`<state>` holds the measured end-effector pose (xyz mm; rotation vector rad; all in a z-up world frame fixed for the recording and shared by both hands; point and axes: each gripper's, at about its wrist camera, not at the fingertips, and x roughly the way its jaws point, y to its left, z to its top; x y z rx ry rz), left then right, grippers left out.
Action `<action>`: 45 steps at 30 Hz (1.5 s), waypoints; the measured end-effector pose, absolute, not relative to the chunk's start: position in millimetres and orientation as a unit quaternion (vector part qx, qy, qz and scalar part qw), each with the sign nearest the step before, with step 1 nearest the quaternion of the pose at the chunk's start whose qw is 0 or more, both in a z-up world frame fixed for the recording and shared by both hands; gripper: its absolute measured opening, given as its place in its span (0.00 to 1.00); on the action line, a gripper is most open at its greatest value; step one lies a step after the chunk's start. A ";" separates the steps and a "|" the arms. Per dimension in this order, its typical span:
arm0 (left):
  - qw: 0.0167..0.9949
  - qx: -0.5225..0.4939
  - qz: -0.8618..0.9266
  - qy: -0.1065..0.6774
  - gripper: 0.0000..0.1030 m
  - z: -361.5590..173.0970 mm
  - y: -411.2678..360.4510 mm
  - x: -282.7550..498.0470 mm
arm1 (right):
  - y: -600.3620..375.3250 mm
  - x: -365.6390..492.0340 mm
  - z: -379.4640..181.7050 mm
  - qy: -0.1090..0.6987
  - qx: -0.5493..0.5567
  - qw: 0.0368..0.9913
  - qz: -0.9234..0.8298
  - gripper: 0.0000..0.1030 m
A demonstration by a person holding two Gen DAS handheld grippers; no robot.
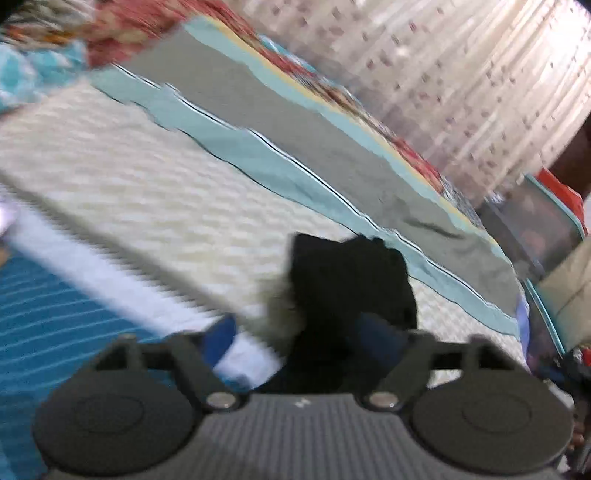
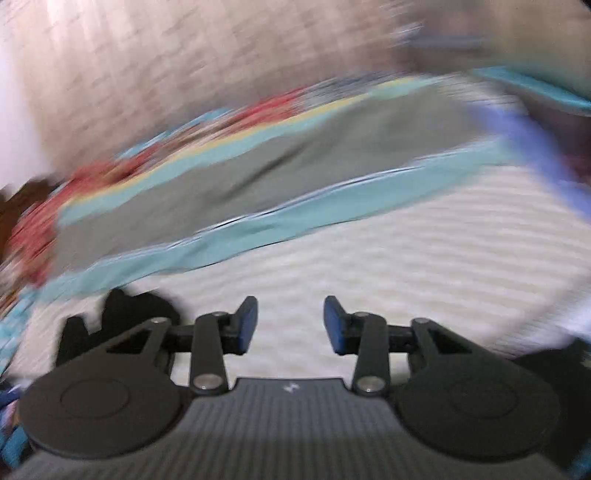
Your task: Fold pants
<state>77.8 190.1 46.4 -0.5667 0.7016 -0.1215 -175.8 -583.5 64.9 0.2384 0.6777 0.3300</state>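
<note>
White bedspread (image 1: 155, 206), bunched black pants (image 1: 351, 280)

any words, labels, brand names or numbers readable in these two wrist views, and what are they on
No readable text in either view.
A small white mark sits on the ribbed body of the left gripper; it is a logo shape, not letters.
The same kind of mark is on the right gripper, too small to read.
The patterned bedding and curtain are motion-blurred; no lettering is discernible.
</note>
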 end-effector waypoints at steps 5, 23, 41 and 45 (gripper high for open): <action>0.875 -0.305 -0.048 0.373 0.70 13.5 159.7 133.4 | -487.0 -87.1 46.8 0.412 0.115 0.875 0.228 0.66; 0.930 -0.188 -0.155 0.276 0.15 78.2 107.8 50.1 | -599.7 -236.8 190.3 0.245 0.221 0.934 0.139 0.06; 0.932 0.019 -0.243 0.269 0.34 96.6 95.7 -18.9 | -640.0 -301.9 235.3 0.295 0.154 0.943 0.006 0.51; 0.930 0.054 -0.234 0.280 0.36 94.3 99.5 32.6 | -610.6 -248.2 240.1 0.310 0.131 0.939 0.065 0.54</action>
